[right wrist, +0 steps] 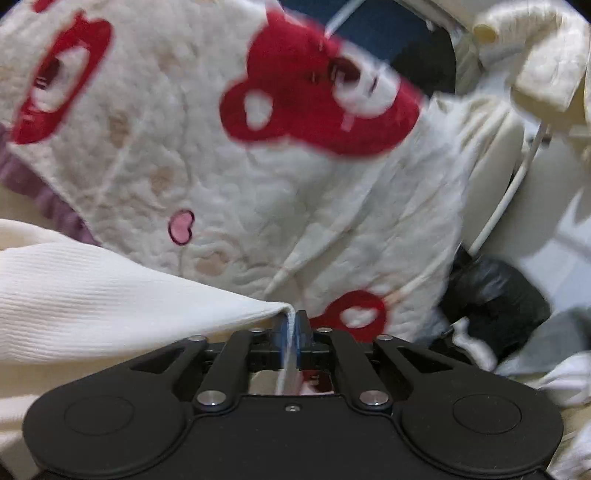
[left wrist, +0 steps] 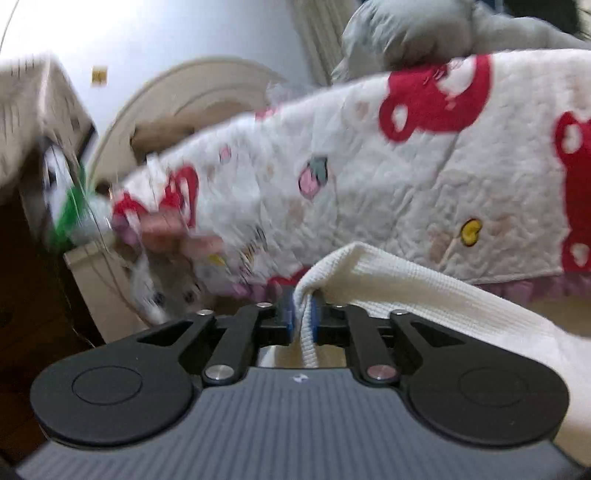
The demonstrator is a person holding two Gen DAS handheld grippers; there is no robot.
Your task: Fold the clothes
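Note:
A white ribbed knit garment (left wrist: 424,291) hangs lifted above the bed, stretched between my two grippers. In the left wrist view its bunched edge runs down between the blue pads of my left gripper (left wrist: 303,314), which press on it. In the right wrist view the same garment (right wrist: 110,288) comes in from the left. Its thin corner is pinched between the pads of my right gripper (right wrist: 293,328). Behind it lies a white quilt (left wrist: 369,177) printed with red bear shapes, which also fills the right wrist view (right wrist: 221,184).
A cream curved headboard (left wrist: 207,92) and a grey padded bundle (left wrist: 406,29) sit beyond the quilt. A green item (left wrist: 70,210) is at the left by a dark floor. On the right are a black bag (right wrist: 495,295), a white cable (right wrist: 506,199) and cream cloth (right wrist: 535,48).

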